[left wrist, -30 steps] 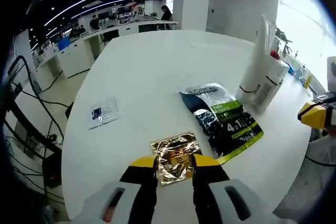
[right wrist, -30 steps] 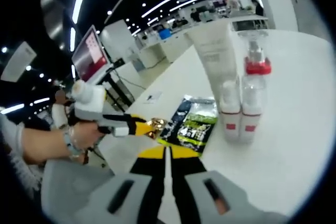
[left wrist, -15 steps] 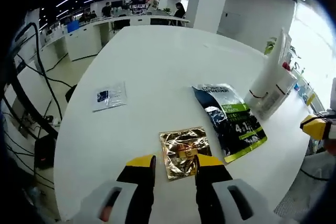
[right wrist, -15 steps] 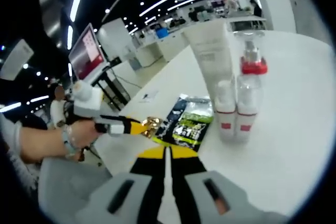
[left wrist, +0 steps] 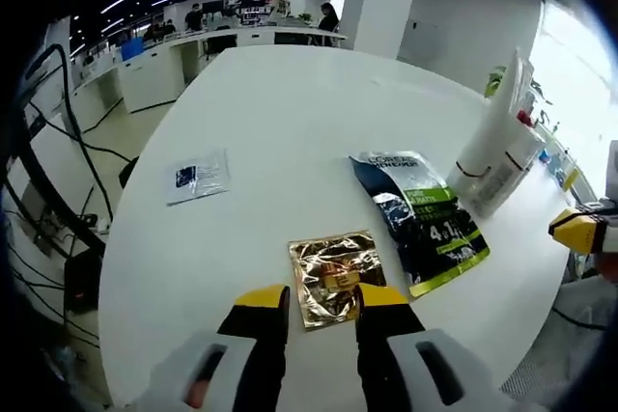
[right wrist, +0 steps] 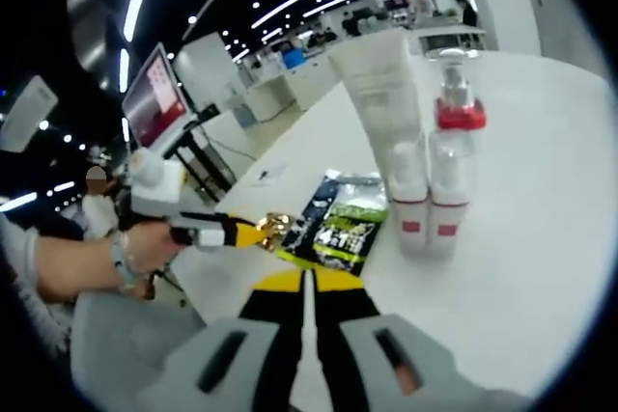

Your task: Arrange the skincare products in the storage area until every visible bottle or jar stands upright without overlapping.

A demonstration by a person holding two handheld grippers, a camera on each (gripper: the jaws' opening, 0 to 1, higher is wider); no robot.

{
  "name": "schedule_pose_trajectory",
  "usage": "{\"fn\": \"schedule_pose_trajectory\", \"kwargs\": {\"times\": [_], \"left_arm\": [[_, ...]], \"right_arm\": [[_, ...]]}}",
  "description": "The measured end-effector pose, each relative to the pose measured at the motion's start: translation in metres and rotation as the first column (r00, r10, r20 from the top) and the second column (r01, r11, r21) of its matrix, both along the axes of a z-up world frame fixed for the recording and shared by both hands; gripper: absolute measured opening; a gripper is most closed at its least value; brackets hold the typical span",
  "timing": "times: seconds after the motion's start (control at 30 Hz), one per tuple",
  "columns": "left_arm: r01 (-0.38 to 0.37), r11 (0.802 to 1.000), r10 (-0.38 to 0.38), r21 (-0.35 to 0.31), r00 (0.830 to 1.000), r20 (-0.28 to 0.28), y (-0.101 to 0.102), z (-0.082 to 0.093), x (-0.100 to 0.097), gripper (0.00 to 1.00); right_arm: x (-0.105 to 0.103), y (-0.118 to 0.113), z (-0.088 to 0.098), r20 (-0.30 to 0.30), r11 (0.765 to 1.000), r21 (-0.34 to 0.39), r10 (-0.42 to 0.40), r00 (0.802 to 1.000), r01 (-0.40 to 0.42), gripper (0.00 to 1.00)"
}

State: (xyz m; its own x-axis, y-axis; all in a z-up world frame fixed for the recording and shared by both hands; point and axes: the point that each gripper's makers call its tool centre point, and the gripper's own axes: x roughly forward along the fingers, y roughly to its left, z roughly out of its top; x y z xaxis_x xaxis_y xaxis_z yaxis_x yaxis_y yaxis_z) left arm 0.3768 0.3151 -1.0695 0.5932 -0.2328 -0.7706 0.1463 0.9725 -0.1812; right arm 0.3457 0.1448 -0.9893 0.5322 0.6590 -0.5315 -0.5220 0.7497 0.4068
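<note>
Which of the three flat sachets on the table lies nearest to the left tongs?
The gold foil sachet, just ahead of the left tongs; the dark-green one and small clear one lie farther.

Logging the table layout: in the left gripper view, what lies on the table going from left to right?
Small clear sachet → gold foil sachet → dark and green pouch → white tube and bottles standing together → tip of the right tongs.

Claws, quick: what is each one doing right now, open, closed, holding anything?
Left claw: open, empty, its tips at the near edge of the gold sachet.
Right claw: closed, holding nothing.
</note>
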Motion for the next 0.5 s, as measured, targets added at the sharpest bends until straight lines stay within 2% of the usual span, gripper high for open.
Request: {"fn": "schedule_pose_trajectory", "kwargs": {"times": [0.5], "left_arm": [[0.005, 1.000, -0.005, 0.007, 1.000, -0.018, 0.0003, -0.0017, -0.0025, 0.25]], "right_arm": [[-0.0022, -0.0028, -0.0075, -0.041, 1.000, -0.010, -0.011, 0.999, 0.011, 0.02]]}}
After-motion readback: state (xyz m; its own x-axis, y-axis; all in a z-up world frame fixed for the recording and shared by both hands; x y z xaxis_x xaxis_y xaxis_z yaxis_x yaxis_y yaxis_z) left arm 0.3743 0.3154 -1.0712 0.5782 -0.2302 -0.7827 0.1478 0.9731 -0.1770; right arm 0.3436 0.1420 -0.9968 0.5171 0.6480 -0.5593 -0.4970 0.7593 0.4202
